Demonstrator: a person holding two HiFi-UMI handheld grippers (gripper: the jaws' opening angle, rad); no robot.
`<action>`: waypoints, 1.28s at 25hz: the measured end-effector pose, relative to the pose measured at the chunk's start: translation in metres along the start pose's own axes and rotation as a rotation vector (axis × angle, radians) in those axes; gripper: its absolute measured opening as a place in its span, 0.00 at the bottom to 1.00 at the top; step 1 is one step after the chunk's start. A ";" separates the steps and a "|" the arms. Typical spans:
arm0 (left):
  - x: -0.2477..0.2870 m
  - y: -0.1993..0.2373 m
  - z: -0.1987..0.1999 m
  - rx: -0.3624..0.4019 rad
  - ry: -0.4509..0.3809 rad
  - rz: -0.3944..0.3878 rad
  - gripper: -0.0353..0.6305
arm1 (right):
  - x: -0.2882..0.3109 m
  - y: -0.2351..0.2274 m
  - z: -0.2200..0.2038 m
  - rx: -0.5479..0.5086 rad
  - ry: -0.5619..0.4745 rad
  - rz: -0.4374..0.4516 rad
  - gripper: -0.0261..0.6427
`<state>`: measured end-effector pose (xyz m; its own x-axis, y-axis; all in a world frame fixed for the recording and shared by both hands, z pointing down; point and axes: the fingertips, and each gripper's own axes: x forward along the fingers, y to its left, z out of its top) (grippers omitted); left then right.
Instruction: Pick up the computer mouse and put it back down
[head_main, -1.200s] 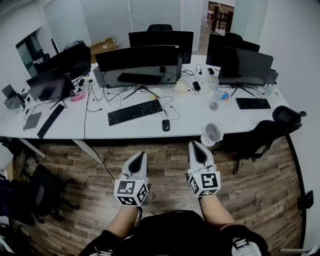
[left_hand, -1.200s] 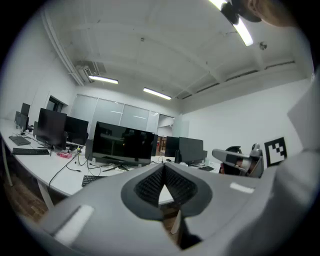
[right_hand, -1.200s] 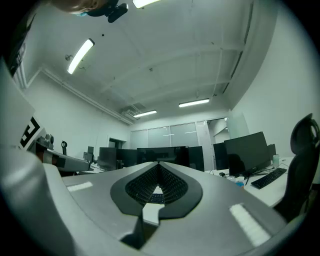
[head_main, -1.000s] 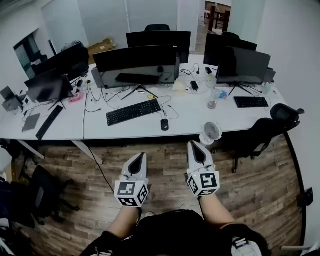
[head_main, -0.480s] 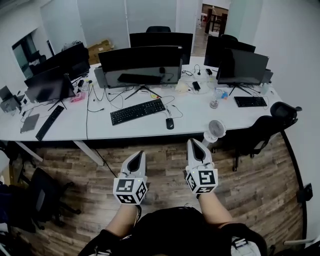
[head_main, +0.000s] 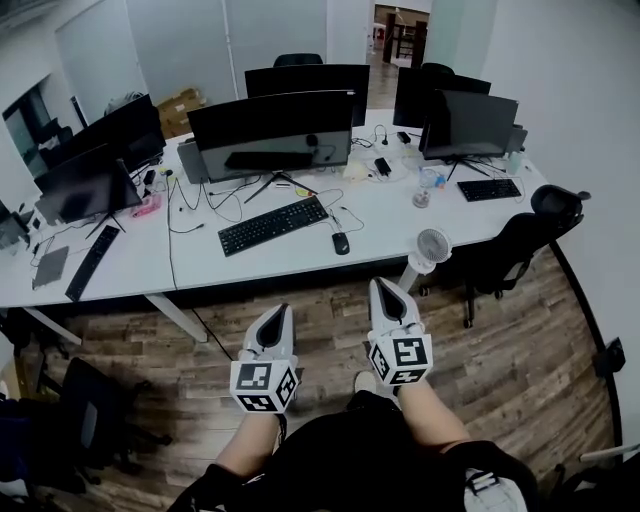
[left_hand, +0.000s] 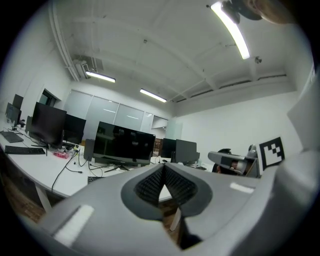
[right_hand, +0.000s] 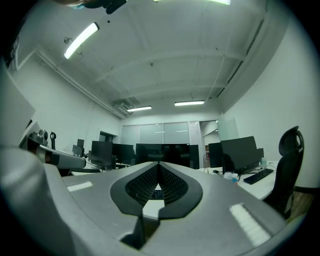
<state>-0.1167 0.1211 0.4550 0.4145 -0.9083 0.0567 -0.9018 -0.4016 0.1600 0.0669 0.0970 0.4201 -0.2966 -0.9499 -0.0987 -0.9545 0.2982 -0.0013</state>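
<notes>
A small black computer mouse (head_main: 341, 243) lies on the white desk (head_main: 300, 260), just right of a black keyboard (head_main: 272, 224). Both grippers hang over the wooden floor, well short of the desk's front edge. My left gripper (head_main: 279, 311) is shut with nothing in it, its pads meeting at the tips (left_hand: 163, 166). My right gripper (head_main: 383, 285) is also shut and empty, its pads pressed together (right_hand: 159, 165). The right one points roughly toward the mouse from below it in the head view. Both point about level at the desk.
Dark monitors (head_main: 270, 122) stand behind the keyboard, with cables around them. A small white fan (head_main: 431, 246) stands at the desk's front edge right of the mouse. A black office chair (head_main: 520, 240) sits at the right. A second keyboard (head_main: 489, 189) lies far right.
The desk has drawn a little nearer and shifted in the head view as I move toward it. Both grippers stay shut and side by side.
</notes>
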 end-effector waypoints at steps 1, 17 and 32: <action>0.000 0.002 -0.001 -0.001 0.002 -0.001 0.13 | 0.002 0.002 0.000 0.002 -0.001 0.001 0.04; 0.092 0.047 -0.002 0.013 0.022 0.051 0.13 | 0.103 -0.037 -0.023 0.050 -0.027 0.016 0.03; 0.275 0.078 0.027 0.014 0.037 0.095 0.13 | 0.272 -0.122 -0.038 0.073 0.013 0.096 0.04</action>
<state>-0.0761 -0.1627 0.4567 0.3310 -0.9374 0.1078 -0.9388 -0.3156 0.1381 0.1019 -0.2018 0.4314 -0.3877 -0.9174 -0.0894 -0.9169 0.3938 -0.0648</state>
